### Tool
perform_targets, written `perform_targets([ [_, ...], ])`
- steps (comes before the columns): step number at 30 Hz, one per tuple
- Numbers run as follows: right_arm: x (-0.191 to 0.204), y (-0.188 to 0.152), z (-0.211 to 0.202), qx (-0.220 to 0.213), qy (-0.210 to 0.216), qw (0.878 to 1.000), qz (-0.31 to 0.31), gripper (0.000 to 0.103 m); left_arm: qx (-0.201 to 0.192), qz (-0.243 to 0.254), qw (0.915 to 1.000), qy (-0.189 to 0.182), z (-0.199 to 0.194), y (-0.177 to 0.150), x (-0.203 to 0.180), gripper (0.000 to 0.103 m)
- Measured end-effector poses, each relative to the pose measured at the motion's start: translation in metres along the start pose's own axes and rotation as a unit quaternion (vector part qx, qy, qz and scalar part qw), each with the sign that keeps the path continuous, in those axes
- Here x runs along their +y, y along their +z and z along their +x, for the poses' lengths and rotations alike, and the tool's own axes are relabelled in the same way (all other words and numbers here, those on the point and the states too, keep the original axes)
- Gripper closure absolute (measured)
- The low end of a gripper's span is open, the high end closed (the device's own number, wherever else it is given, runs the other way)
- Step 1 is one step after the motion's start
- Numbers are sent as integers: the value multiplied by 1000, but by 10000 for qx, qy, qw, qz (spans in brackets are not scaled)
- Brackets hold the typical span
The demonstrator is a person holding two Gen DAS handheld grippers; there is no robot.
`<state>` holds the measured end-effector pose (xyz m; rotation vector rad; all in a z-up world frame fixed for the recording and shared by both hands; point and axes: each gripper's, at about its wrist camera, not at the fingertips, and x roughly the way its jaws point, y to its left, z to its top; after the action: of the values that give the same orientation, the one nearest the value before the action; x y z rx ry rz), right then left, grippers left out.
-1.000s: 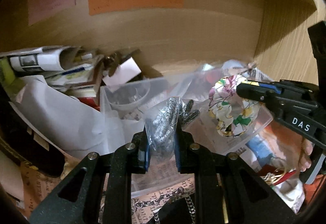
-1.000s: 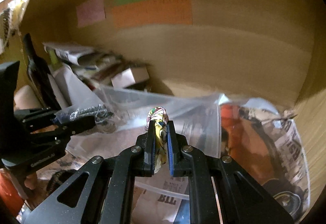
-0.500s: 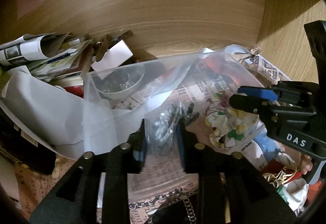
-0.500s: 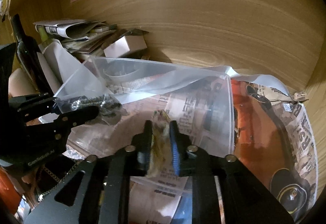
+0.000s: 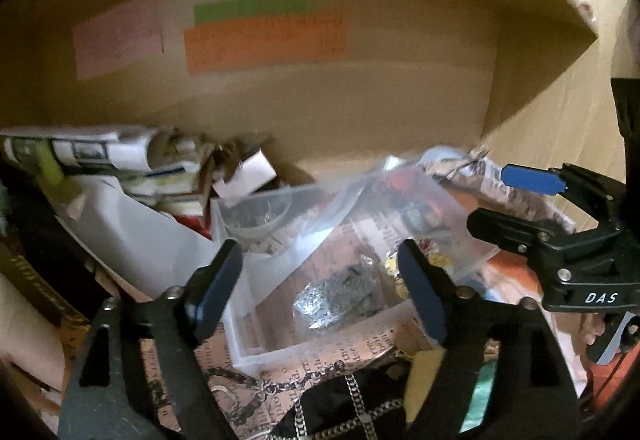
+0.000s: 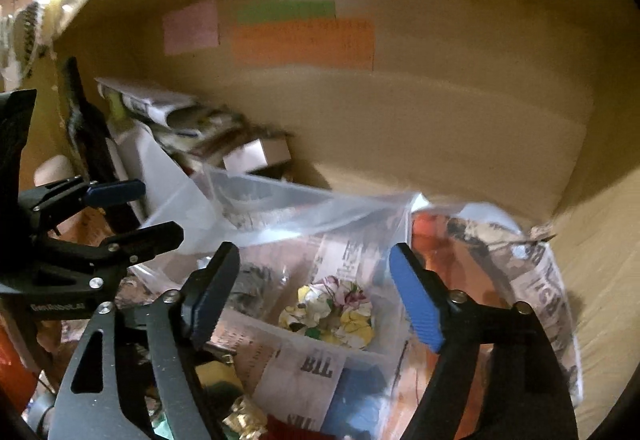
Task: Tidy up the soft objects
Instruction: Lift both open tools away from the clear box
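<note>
A clear plastic bin (image 5: 256,350) stands on newspaper inside a wooden cabinet. A silver glittery scrunchie in a clear wrapper (image 5: 336,298) lies in it. A floral scrunchie (image 6: 332,310) lies beside it in the same bin (image 6: 360,356). My left gripper (image 5: 320,292) is open and empty above the silver scrunchie. My right gripper (image 6: 312,288) is open and empty above the floral scrunchie. The right gripper also shows in the left wrist view (image 5: 516,200), and the left gripper in the right wrist view (image 6: 132,212).
Rolled papers (image 5: 92,150) and a small white box (image 5: 244,176) are piled at the back left. The cabinet's back wall bears coloured notes (image 5: 264,40). A metal chain (image 5: 344,392) lies in front of the bin. The side wall (image 6: 600,260) is close on the right.
Both grippers have opened and pulled back up. The silver scrunchie and the floral scrunchie have been let go and now lie in the bin.
</note>
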<state>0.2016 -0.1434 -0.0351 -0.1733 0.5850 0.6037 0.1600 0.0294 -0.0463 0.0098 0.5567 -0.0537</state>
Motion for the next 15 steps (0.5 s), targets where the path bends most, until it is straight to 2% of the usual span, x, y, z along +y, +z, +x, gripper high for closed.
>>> perform_targets([
  [4, 4, -1, -28, -314, 16, 9995, -39, 21, -251, -4, 9997, -45, -26, -3, 0, 3],
  [9, 10, -13, -47, -444, 15, 9990, -84, 19, -213, -39, 9996, -173, -41, -16, 1, 2],
  [15, 9, -40, -51, -186, -31, 9998, -47, 19, 82, -8, 9998, -155, -40, -42, 1, 2],
])
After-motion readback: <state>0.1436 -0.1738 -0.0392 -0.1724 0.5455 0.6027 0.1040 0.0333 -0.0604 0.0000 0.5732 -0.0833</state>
